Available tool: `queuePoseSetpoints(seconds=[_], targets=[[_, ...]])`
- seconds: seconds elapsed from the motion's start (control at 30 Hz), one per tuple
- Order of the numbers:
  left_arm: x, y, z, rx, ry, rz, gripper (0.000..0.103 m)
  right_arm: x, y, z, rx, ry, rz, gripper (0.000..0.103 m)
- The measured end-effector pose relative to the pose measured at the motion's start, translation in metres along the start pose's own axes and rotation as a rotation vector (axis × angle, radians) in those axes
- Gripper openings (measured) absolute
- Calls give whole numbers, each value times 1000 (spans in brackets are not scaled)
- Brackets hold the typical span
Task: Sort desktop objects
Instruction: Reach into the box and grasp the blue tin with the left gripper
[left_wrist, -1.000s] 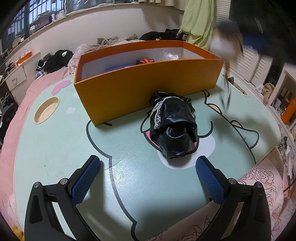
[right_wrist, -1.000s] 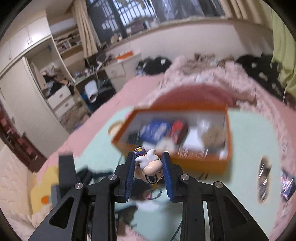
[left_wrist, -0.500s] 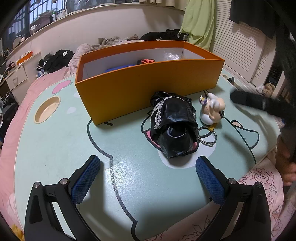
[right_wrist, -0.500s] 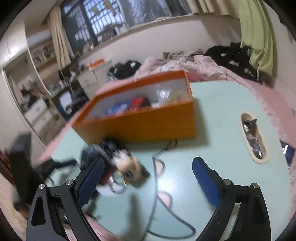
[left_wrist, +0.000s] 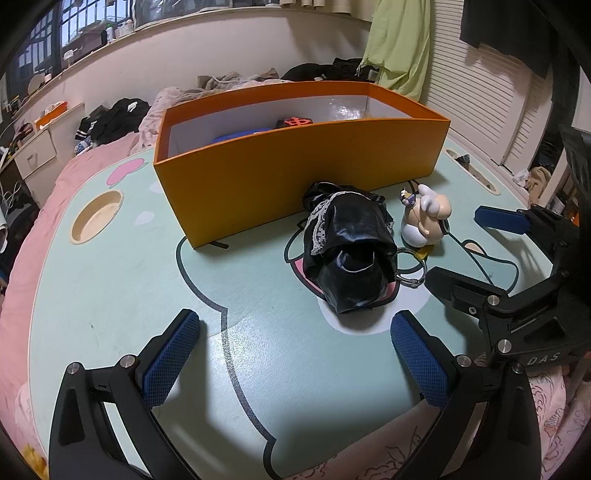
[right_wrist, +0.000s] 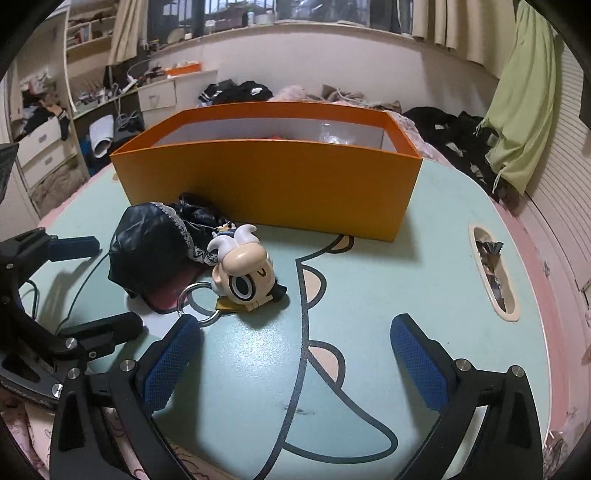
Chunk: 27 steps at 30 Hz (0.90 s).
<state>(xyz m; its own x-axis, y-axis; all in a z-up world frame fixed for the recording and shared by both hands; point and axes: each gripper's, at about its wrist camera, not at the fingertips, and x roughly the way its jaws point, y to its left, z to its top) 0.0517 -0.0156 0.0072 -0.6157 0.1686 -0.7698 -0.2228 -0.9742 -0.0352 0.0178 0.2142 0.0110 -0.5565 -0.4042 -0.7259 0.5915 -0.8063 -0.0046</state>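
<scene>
Right gripper (right_wrist: 295, 350) jaws are opening, nearly at full spread, nothing between them. The toy (right_wrist: 243, 269) lies on the table (right_wrist: 369, 295) just in front of the orange box (right_wrist: 273, 184), touching the black pouch (right_wrist: 155, 254), its key ring (right_wrist: 197, 302) by the right gripper's left finger. Left gripper (left_wrist: 295, 354) hovers wide open and empty, nearer than the pouch from the box. Some items sit inside the box.

- The mint-green bench (right_wrist: 369, 369) bore a cartoon print.
- On it lay an orange box (right_wrist: 280, 192), a black pouch (right_wrist: 151, 254) and a figurine keychain (right_wrist: 243, 273).
</scene>
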Motion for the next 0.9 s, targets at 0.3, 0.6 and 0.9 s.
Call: queuePoseSetpoints(seconds=[0.3, 0.6, 0.9], targets=[[0, 10, -1, -87, -7, 45, 103, -2, -1, 5, 5, -4, 0, 103], [-38, 39, 15, -164, -134, 10, 103, -1, -2, 4, 3, -4, 2, 103], [-51, 44, 83, -103, -134, -50, 97, -1, -3, 3, 0, -6, 6, 103]])
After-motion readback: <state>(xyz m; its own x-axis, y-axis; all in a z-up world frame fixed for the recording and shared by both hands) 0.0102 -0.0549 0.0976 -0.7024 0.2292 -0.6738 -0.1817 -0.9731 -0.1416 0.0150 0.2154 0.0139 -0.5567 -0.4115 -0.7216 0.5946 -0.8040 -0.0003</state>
